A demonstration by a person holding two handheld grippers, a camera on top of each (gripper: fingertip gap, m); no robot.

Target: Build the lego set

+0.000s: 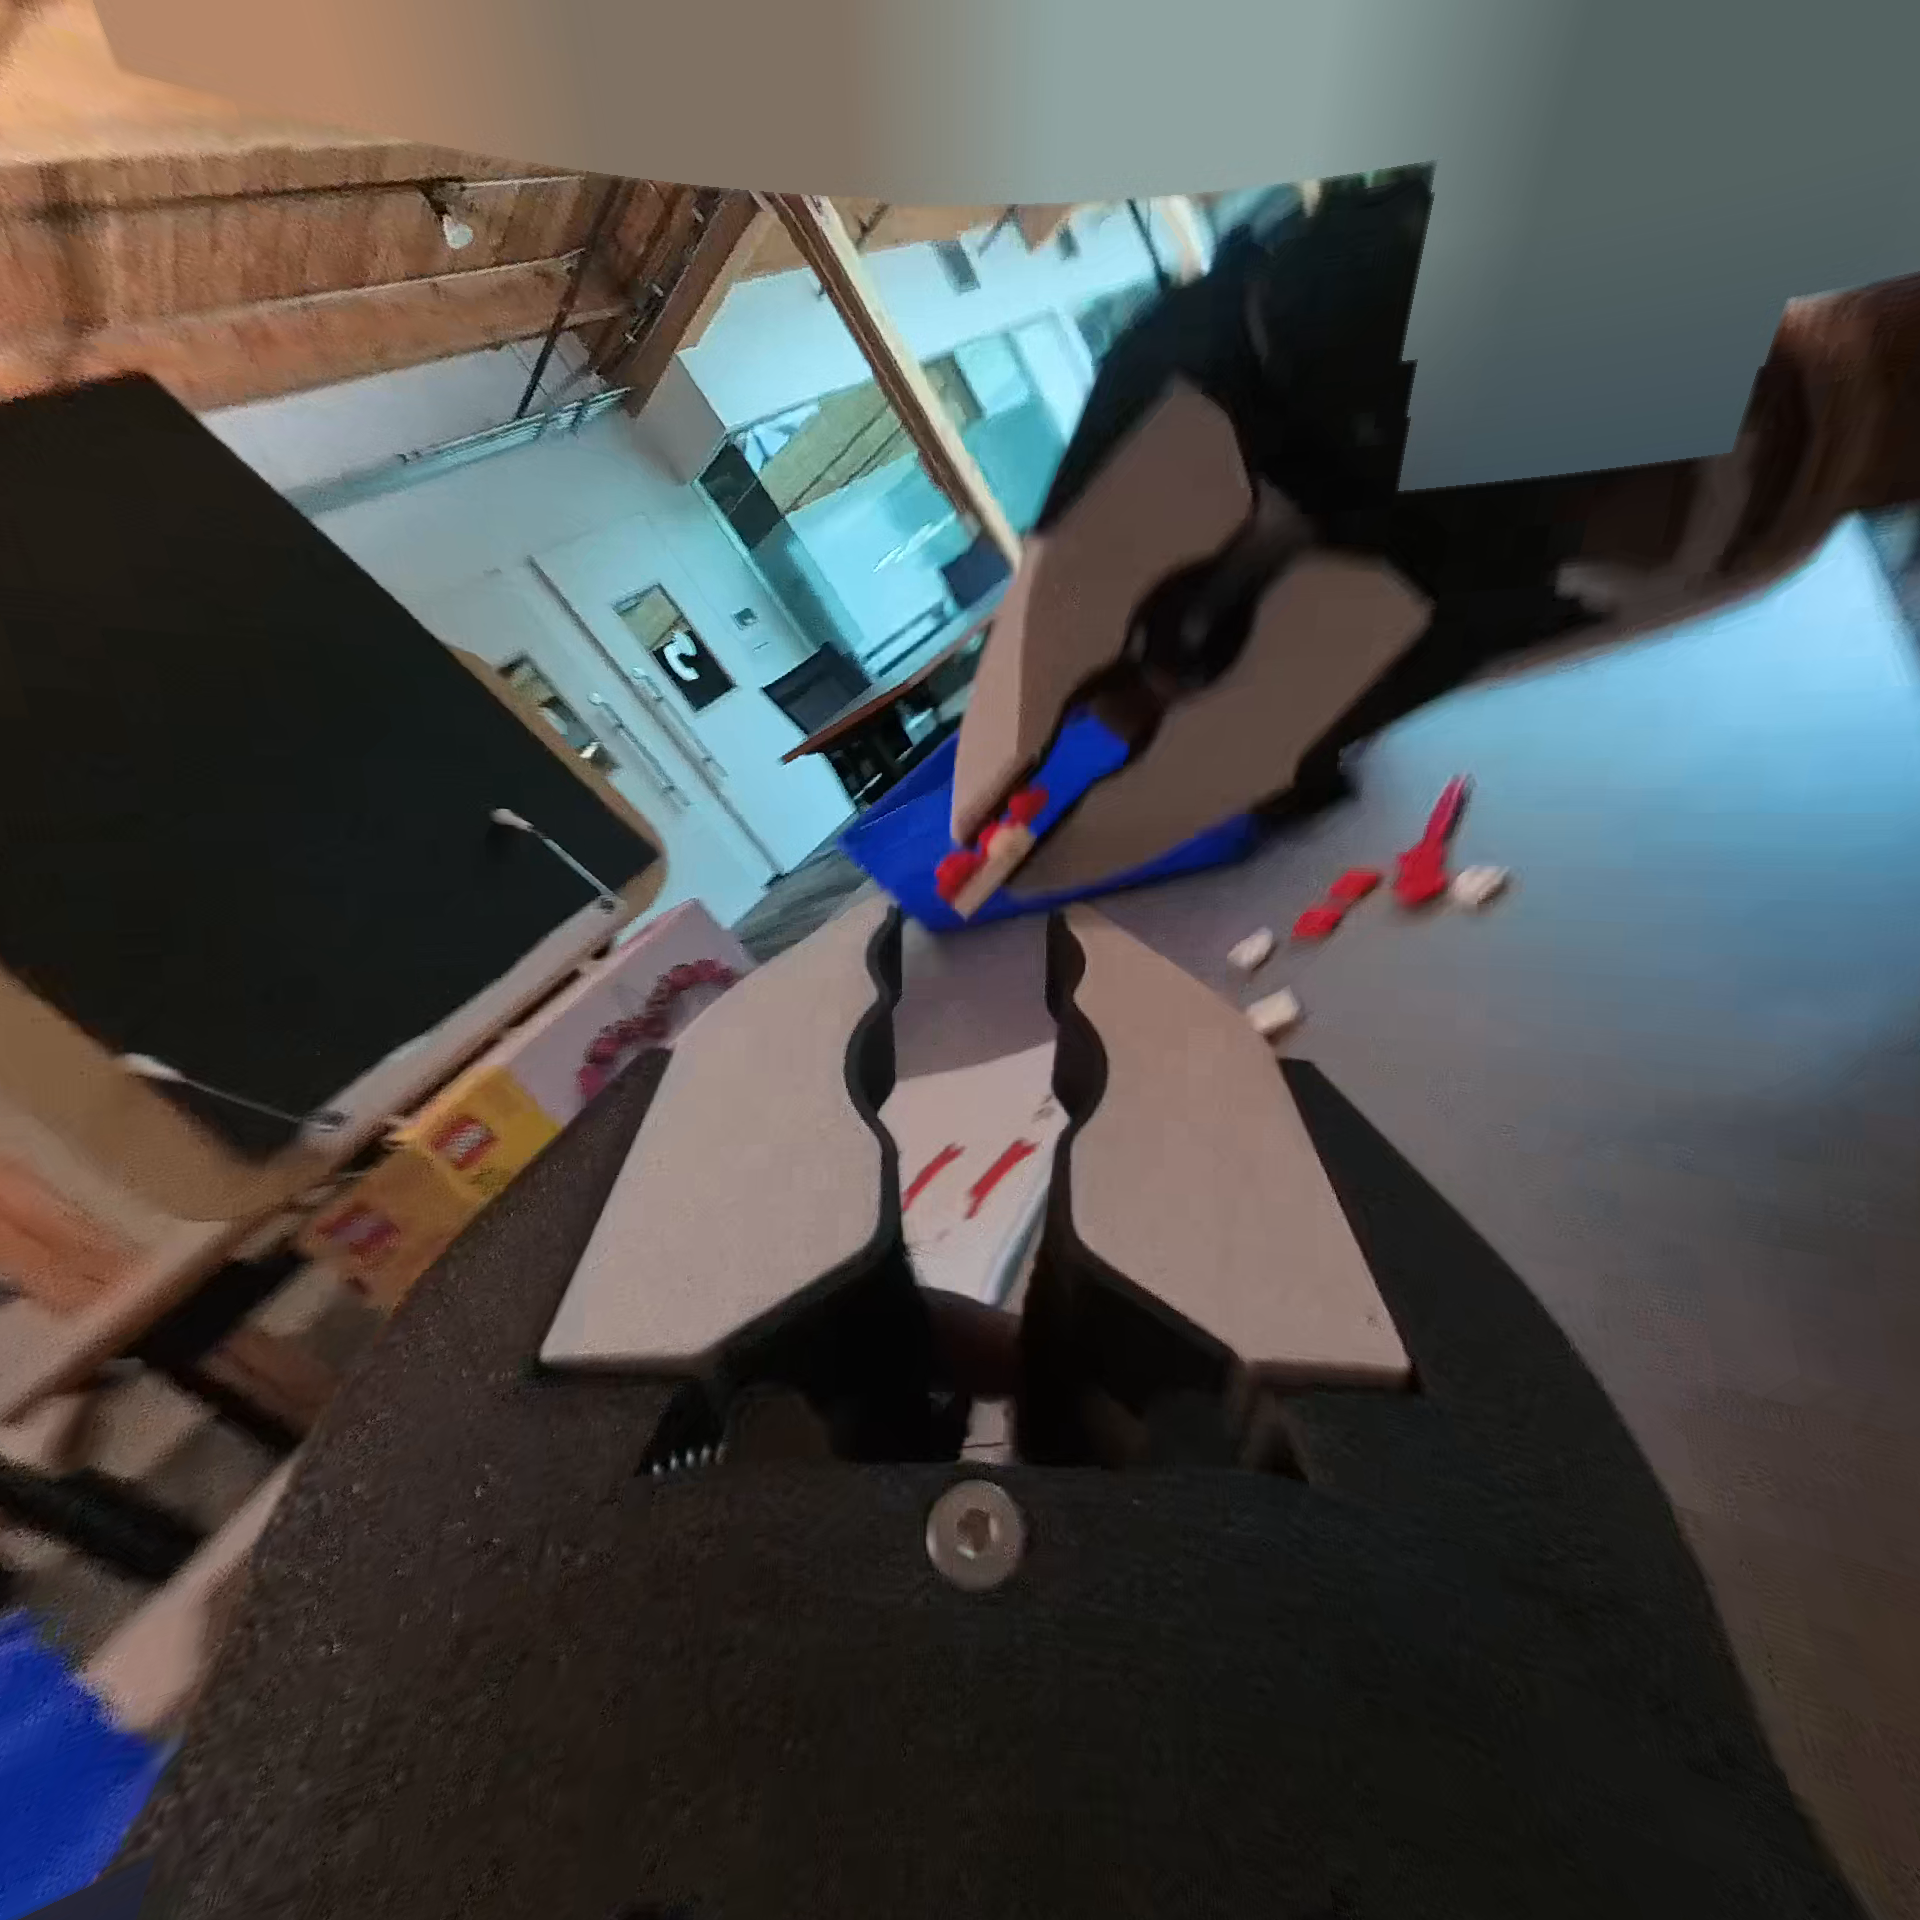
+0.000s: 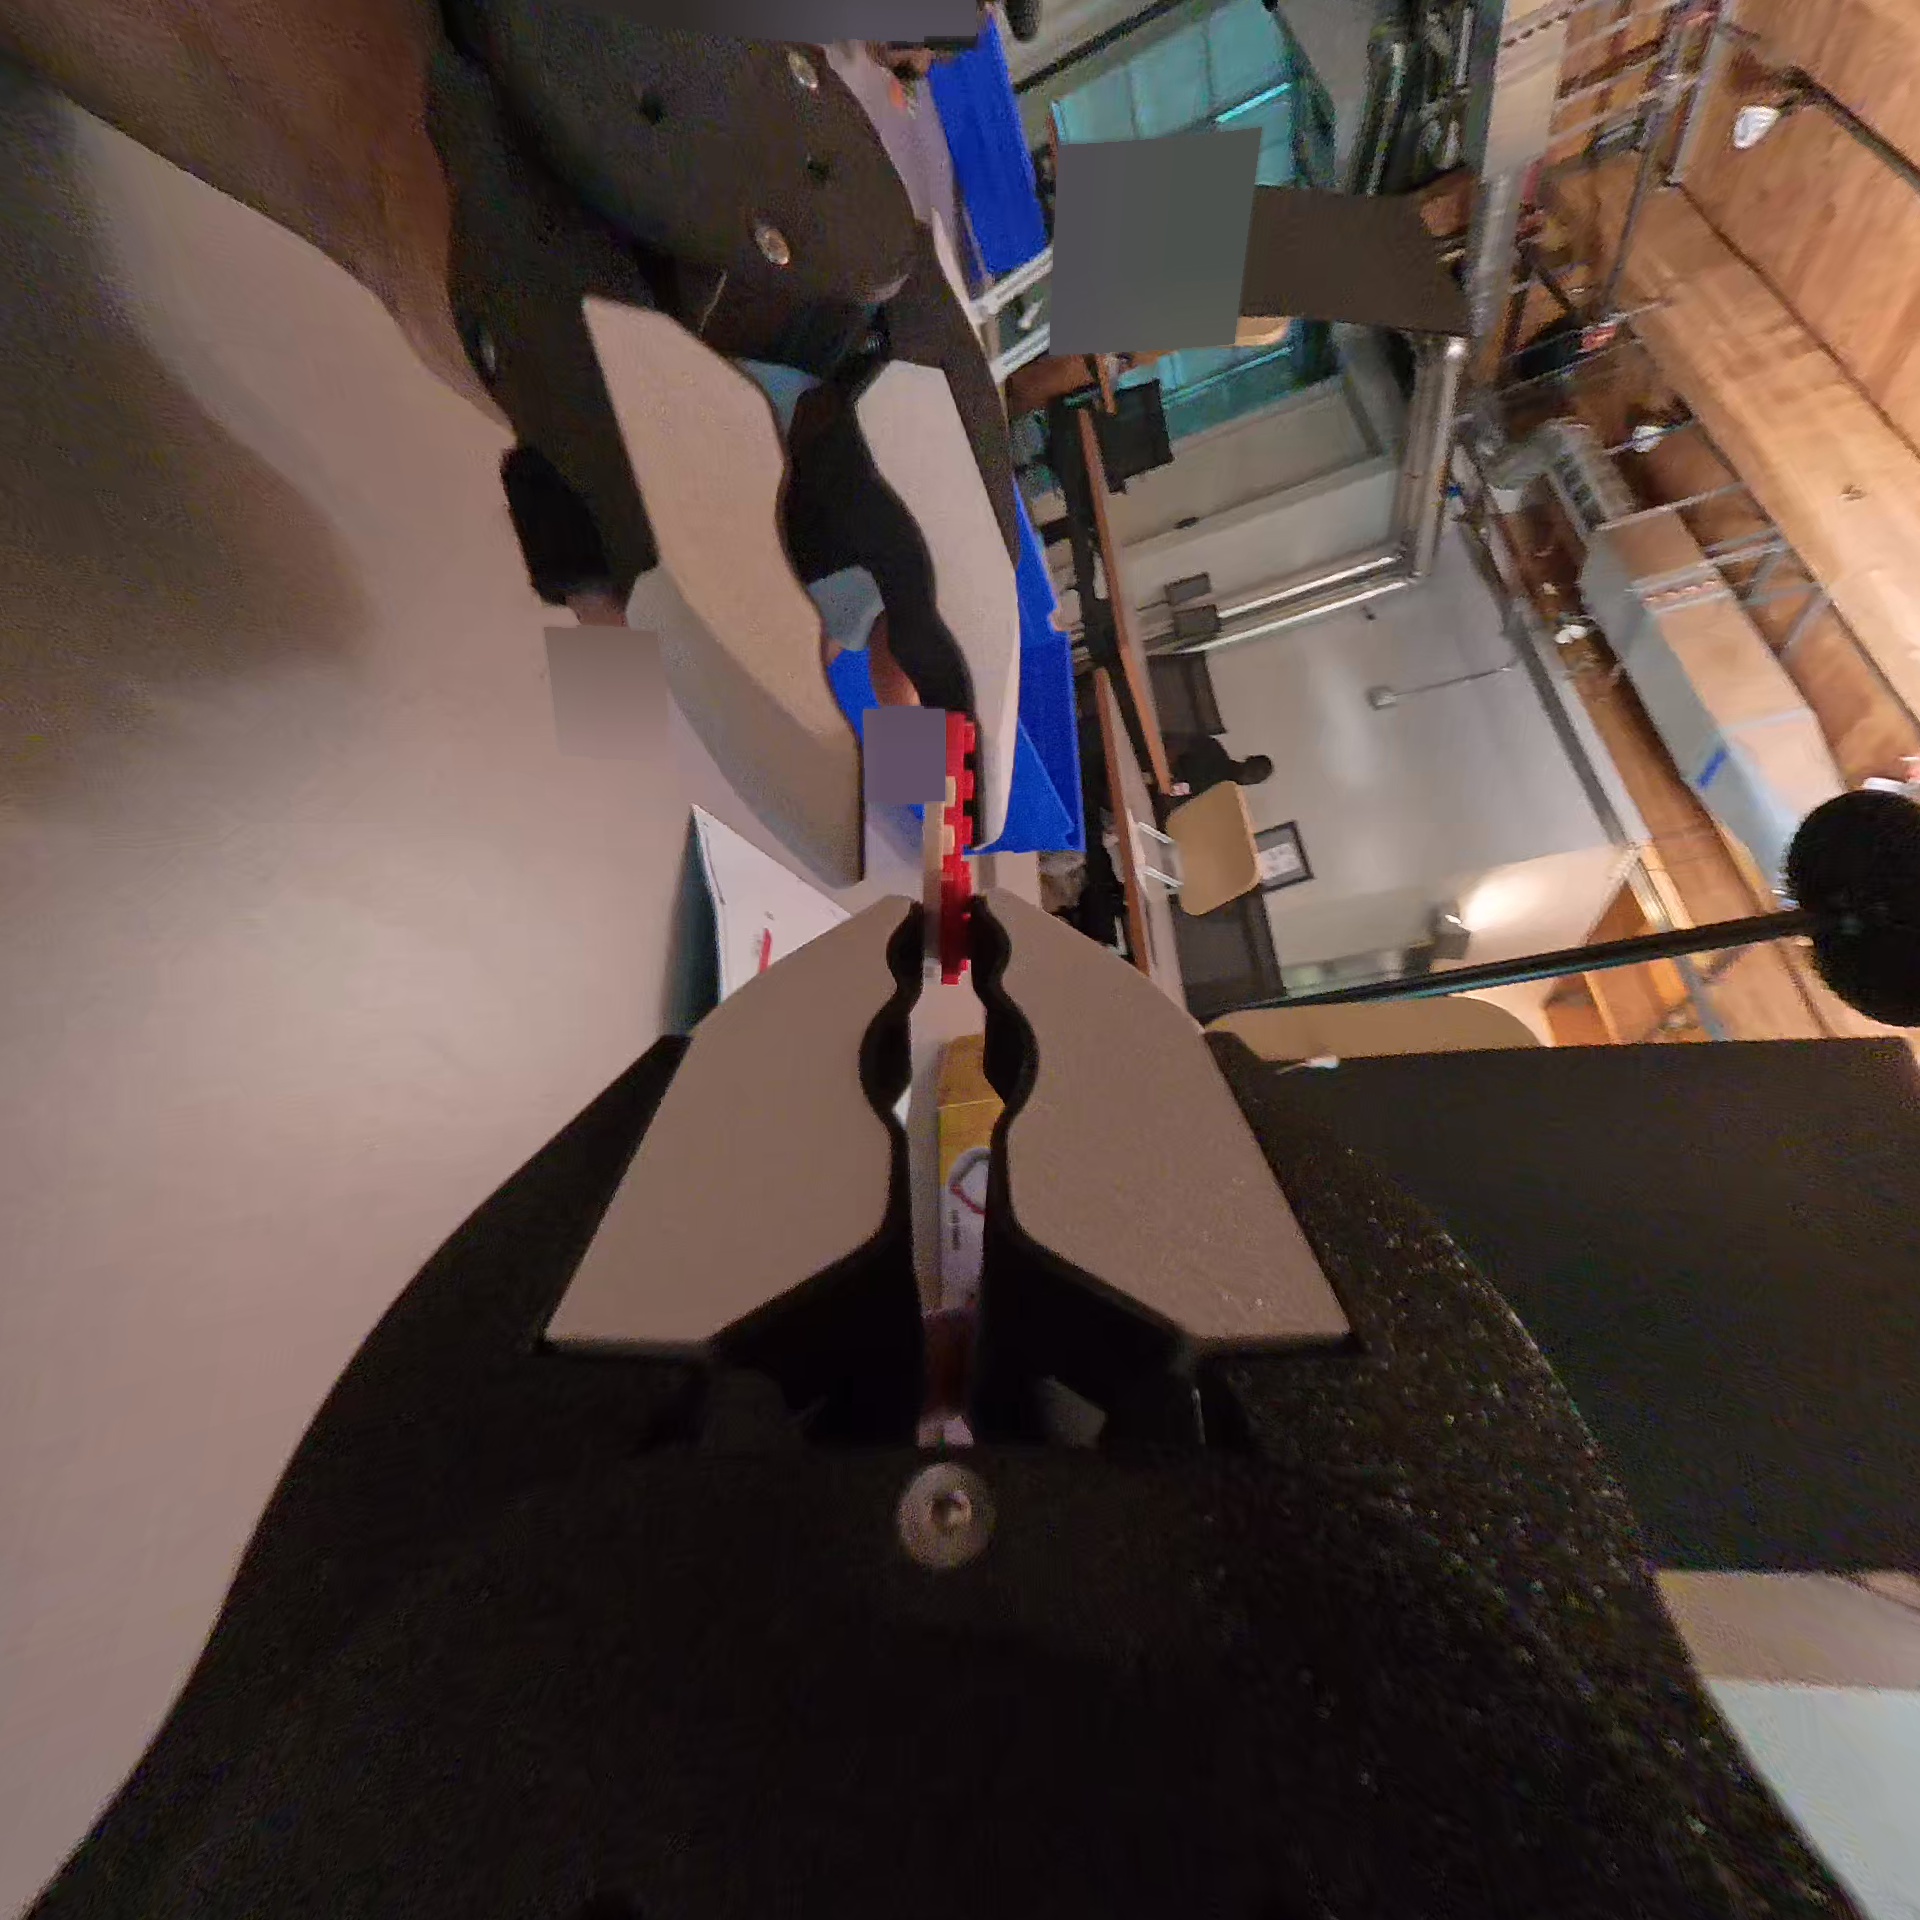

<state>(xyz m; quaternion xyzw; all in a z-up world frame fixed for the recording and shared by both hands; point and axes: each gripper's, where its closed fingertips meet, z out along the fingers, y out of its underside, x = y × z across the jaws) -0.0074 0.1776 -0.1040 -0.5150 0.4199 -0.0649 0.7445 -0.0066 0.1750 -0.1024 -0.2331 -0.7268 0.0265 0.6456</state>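
Note:
In the right wrist view my right gripper is shut on a thin red and tan lego assembly, gripped edge-on at its near end. The assembly's far end reaches up between the fingers of my left gripper, which stand apart; one finger lies close beside the red studs. In the left wrist view my left gripper is open with nothing between its pads. Just beyond its tips, my right gripper holds the red and tan assembly above the grey table.
A blue bin stands behind the grippers. Loose red pieces and white pieces lie on the table to the right. An instruction booklet lies under my left gripper. A yellow box and a black panel are at the left.

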